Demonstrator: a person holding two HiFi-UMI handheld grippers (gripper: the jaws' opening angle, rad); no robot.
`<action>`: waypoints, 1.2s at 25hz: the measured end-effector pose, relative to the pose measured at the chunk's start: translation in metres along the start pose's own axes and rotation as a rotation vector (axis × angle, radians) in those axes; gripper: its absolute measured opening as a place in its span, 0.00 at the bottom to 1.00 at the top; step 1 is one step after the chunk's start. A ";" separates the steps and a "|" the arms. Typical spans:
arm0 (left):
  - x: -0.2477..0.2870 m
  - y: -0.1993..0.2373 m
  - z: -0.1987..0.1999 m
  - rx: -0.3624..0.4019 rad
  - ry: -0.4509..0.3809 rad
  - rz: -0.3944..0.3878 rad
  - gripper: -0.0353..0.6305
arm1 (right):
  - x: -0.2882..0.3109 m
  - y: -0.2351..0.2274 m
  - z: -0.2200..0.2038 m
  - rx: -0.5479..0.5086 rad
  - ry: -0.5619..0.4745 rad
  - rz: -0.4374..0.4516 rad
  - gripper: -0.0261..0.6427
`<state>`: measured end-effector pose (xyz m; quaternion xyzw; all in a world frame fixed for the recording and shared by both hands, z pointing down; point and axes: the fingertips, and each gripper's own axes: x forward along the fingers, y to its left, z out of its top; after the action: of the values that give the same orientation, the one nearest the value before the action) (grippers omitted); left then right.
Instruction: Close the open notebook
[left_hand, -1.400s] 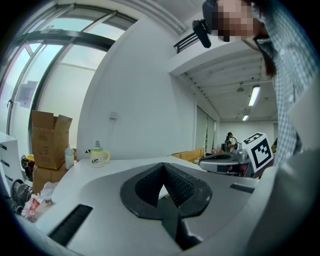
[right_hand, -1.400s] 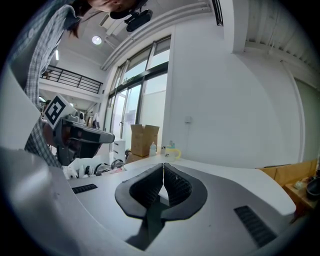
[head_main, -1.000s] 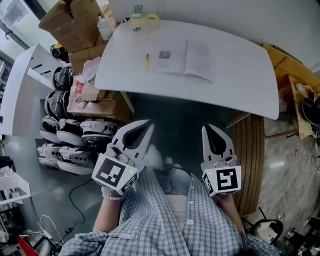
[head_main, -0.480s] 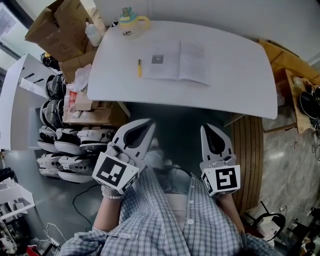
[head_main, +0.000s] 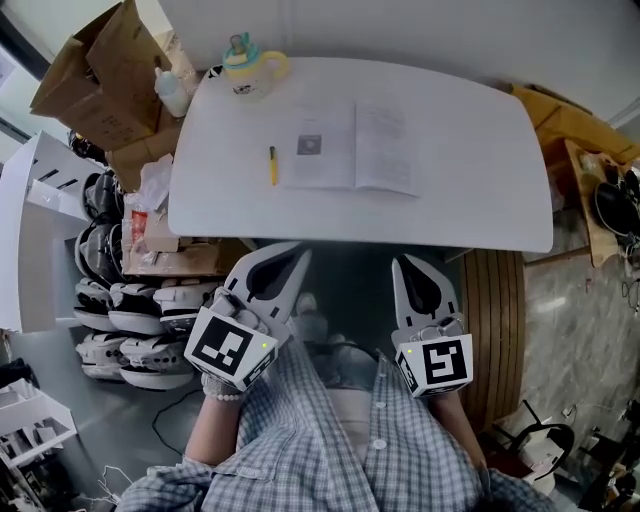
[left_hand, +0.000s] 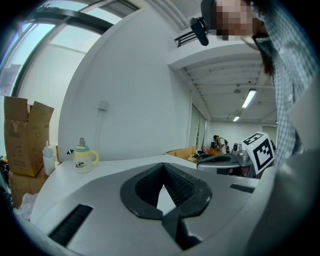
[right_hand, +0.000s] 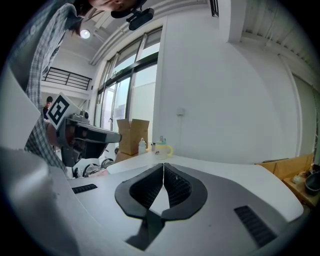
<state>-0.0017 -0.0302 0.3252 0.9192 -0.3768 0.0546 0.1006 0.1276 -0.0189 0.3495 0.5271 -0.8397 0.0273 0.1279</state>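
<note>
i'm holding the left gripper (head_main: 297, 252) and right gripper (head_main: 408, 263) pinched shut and empty, just short of the near edge of the table (head_main: 480, 205). the open notebook (head_main: 355, 148) is lying flat mid-table beside a pen (head_main: 271, 165), so i'm aiming to slip a jaw under one outer edge and fold it across the spine. neither gripper view is showing the notebook.

On the desk (head_main: 470, 180), the open notebook (head_main: 355, 148) lies near the middle, a pen (head_main: 272, 165) just left of it, a mug (head_main: 247, 68) at the far left corner. Cardboard boxes (head_main: 90, 80) stand off the desk's left end.
</note>
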 end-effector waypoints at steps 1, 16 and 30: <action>0.003 0.005 0.001 0.001 -0.001 -0.003 0.06 | 0.005 -0.001 0.001 0.000 0.001 -0.003 0.07; 0.017 0.078 0.013 -0.004 -0.018 -0.015 0.06 | 0.075 0.006 0.023 -0.014 0.011 -0.025 0.07; 0.024 0.117 0.010 -0.021 -0.020 -0.057 0.06 | 0.110 0.018 0.025 -0.029 0.020 -0.051 0.07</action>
<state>-0.0670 -0.1299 0.3366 0.9290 -0.3519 0.0385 0.1078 0.0620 -0.1126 0.3542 0.5460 -0.8250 0.0172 0.1448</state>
